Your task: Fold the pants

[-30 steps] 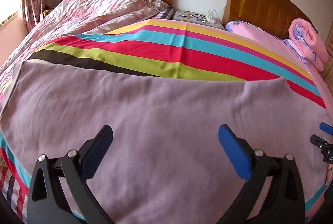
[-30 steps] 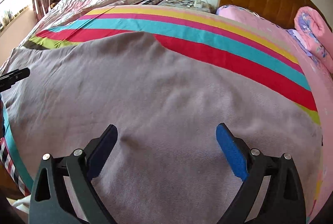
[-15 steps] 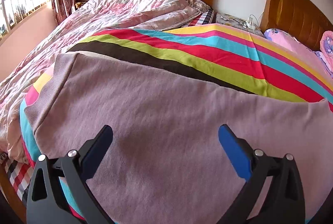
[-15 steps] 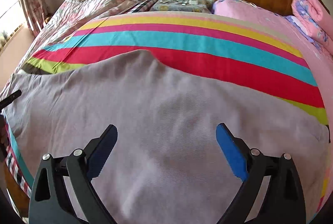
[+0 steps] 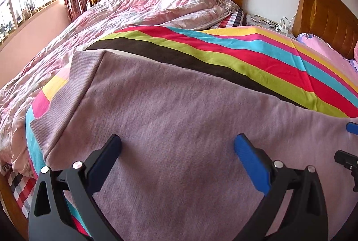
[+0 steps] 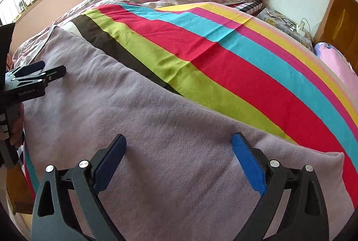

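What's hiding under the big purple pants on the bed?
The mauve knit pants lie flat on a rainbow-striped blanket, whose stripes show beyond the far edge and past the ribbed waistband. Anything else beneath the fabric is covered and cannot be seen.

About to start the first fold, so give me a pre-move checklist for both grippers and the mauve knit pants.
1. Left gripper open, nothing held: ok.
2. Right gripper open, nothing held: ok.
3. Mauve knit pants spread flat on the striped blanket: ok.
4. Ribbed waistband visible and unfolded: ok.
5. Pants' near edge, below both cameras: cannot tell.
6. Either gripper touching the fabric: cannot tell.
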`<move>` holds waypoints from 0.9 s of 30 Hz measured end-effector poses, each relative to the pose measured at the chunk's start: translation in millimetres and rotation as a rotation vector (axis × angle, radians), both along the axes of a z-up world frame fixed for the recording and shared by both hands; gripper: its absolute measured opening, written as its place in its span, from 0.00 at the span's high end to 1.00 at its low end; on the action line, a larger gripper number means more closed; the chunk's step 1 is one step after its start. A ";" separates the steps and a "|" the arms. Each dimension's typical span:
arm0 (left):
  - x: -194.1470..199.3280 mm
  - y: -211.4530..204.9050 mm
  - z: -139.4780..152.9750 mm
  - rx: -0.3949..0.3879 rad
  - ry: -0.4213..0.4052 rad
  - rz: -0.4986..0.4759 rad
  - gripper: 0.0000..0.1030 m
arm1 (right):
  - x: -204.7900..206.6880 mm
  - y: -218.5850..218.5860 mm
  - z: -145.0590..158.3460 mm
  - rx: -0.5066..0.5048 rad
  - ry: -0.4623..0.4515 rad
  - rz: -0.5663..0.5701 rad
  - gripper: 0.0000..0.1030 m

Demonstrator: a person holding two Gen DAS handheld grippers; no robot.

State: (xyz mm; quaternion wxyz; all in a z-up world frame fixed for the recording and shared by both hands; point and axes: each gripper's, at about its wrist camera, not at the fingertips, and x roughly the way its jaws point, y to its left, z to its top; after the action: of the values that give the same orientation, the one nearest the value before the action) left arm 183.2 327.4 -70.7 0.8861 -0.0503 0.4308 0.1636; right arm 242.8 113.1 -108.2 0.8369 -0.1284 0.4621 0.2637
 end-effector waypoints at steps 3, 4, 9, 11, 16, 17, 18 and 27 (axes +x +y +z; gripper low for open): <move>-2.8 -5.1 5.7 -0.037 -0.020 -0.011 0.01 | -11.9 -17.0 11.8 0.056 -0.028 -0.003 0.10; -3.1 -10.0 10.6 -0.070 -0.044 -0.029 0.01 | -14.1 -20.8 12.6 0.058 -0.030 0.000 0.10; 32.0 -54.2 12.9 -0.038 -0.010 -0.157 0.01 | 10.8 -34.1 -6.4 0.014 0.010 -0.073 0.10; 54.6 -53.7 0.5 -0.042 0.061 -0.168 0.01 | 15.5 -41.7 -0.4 0.069 0.016 -0.086 0.10; 54.8 -10.6 16.8 -0.204 -0.042 -0.163 0.01 | 19.9 -93.1 17.8 0.110 -0.018 -0.179 0.10; 50.2 4.8 18.6 -0.213 -0.061 -0.125 0.01 | 22.0 -109.7 16.4 0.087 -0.024 -0.212 0.10; 44.7 19.6 17.8 -0.224 -0.056 -0.082 0.02 | 25.8 -127.4 12.8 0.054 -0.018 -0.261 0.10; -109.1 67.5 24.2 -0.240 -0.191 0.095 0.01 | -26.0 -194.3 27.1 0.162 -0.006 -0.346 0.10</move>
State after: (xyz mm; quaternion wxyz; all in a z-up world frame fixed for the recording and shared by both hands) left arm 74.1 394.8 -46.5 0.9018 -0.1915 0.3583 0.1473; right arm 216.8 -81.2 -81.2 0.8788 0.0201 0.4519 0.1518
